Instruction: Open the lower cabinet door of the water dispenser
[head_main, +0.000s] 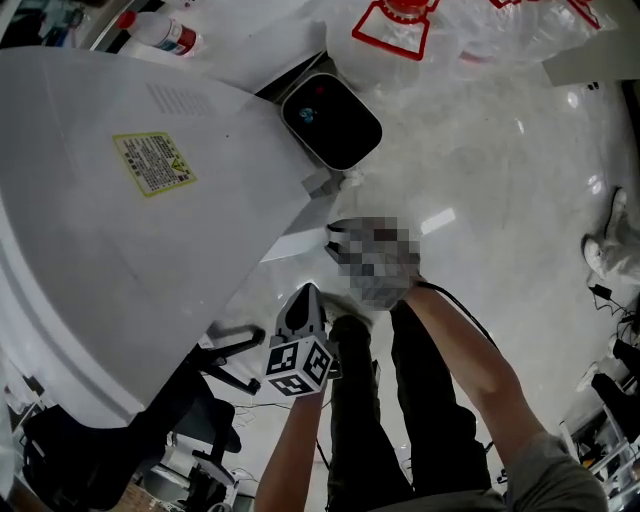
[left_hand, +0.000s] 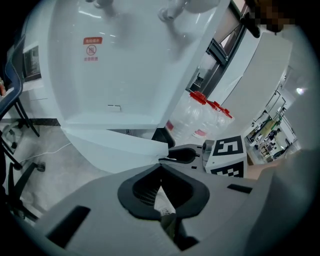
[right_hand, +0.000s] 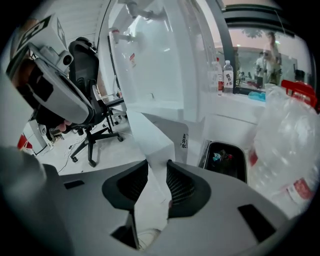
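The white water dispenser (head_main: 110, 230) stands at the left of the head view, and its lower cabinet door (right_hand: 155, 145) is swung out from the dispenser's lower front, with a dark gap showing behind it in the left gripper view. The right gripper (right_hand: 157, 163) is at the free edge of this door, in front of the dispenser. Its two black pads are closed narrowly on the thin white panel, one pad on each face, and the panel runs up between them. The left gripper (left_hand: 160, 167) is beside the right one, a little farther from the dispenser. Its jaws are together at the tips and hold nothing; only a thin wedge of pale floor (head_main: 480, 150) shows between the pads. Its marker cube (head_main: 300, 365) faces the head camera. A trash bin (head_main: 345, 130) with a black inside stands just beside the dispenser, on the side where the door opens. Clear water bottles (left_hand: 200, 120) with red caps stand beyond the bin. A black office chair (right_hand: 92, 125) stands on the other side of the dispenser, well apart from the door.
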